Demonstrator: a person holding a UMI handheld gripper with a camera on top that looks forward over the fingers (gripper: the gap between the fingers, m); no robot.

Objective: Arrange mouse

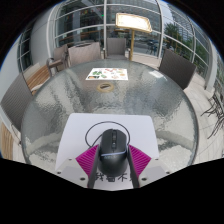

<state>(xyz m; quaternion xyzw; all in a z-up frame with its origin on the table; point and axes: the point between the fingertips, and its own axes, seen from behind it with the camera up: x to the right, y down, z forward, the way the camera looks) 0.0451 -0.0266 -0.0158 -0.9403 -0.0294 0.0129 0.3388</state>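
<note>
A round glass surface [60, 110] carries everything here. A white mat [85, 135] lies flat on its near part, and a black mouse [111, 146] sits on that mat, between the fingers of the hand-held gripper [111, 166], with a gap at either side. Well beyond, toward the far rim, lies a printed sheet [107, 73].

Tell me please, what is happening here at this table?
A person's handheld gripper is at a black mouse that lies on a white mouse pad on a round glass table. The mouse sits between the open fingers; whether they press on it is unclear. Papers lie farther across the table.
</note>
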